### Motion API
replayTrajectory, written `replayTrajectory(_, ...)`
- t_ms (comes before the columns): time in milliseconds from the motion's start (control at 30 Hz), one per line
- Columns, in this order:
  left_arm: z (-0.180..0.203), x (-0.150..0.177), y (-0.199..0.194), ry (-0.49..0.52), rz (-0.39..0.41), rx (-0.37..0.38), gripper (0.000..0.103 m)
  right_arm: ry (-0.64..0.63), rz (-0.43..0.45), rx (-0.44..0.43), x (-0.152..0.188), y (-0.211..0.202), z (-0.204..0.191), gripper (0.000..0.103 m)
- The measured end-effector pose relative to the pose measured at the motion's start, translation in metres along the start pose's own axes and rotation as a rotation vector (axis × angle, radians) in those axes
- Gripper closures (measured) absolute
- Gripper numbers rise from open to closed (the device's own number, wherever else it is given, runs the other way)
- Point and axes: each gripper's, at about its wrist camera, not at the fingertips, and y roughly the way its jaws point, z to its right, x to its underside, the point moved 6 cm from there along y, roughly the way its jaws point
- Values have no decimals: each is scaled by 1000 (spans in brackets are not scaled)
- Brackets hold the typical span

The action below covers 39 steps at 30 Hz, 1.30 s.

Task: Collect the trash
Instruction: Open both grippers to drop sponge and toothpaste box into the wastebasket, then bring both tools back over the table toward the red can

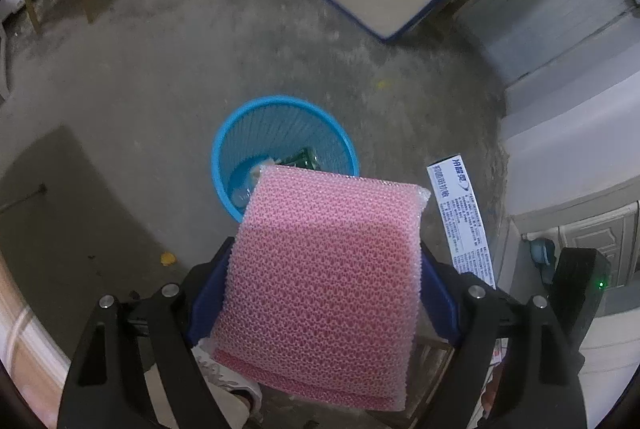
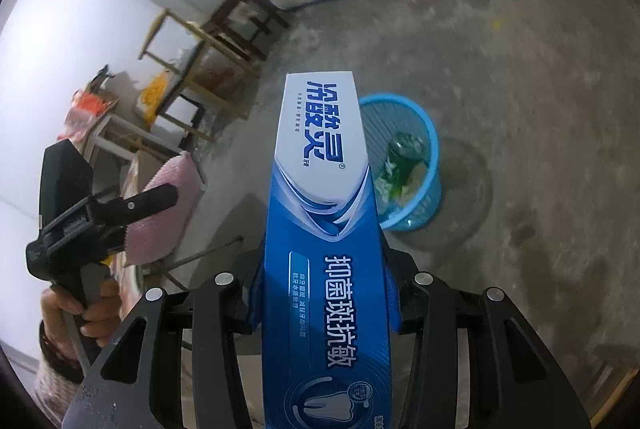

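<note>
Sponge [image 1: 324, 281] left of toothpaste box [image 2: 324, 229]

The box [image 2: 324, 229] carries all the legible print. Its white end shows the large blue brand 冷酸灵 with an ® mark. The blue part reads 抑菌斑抗敏 in big white characters, above a tooth emblem. The smaller lines beside them are too fine to read, as is the box's side panel [image 1: 460, 213] in the left wrist view.

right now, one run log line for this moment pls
left gripper: shut on pink sponge | right gripper: shut on toothpaste box | blue bin: on floor ahead, trash inside | step: carrying both toward bin
</note>
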Motion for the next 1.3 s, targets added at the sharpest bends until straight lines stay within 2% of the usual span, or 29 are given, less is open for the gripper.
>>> replayTrajectory(167, -2, -21, 50, -39, -70, -29, 21, 57, -72, -6, -23, 31, 8, 60)
replayTrajectory(333, -11, -48, 81, -115, -85, -46, 14, 57, -104, 5, -51, 67, -2, 58)
replayTrajectory(433, -23, -59, 86, -161, -41, -100, 8, 45, -97, 40, -65, 91, 0, 38)
replayTrajectory(533, -33, -55, 83, -213, -23, -83, 7, 14, -97, 104, -62, 106, 6, 36)
replayTrajectory(600, -34, -55, 85, -225, -24, -64, 7, 31, -100, 99, -55, 106, 10, 36)
replayTrajectory(867, -32, -47, 43, -192, 45, -42, 7, 20, -60, 88, -34, 77, 14, 36)
replayTrajectory(1100, -12, -28, -30, -103, 128, -1, 7, -53, -27, 85, -13, 43, 2, 36)
replayTrajectory(1300, -1, 13, -112, -28, 245, -7, 7, -133, -10, 38, 16, 16, -35, 33)
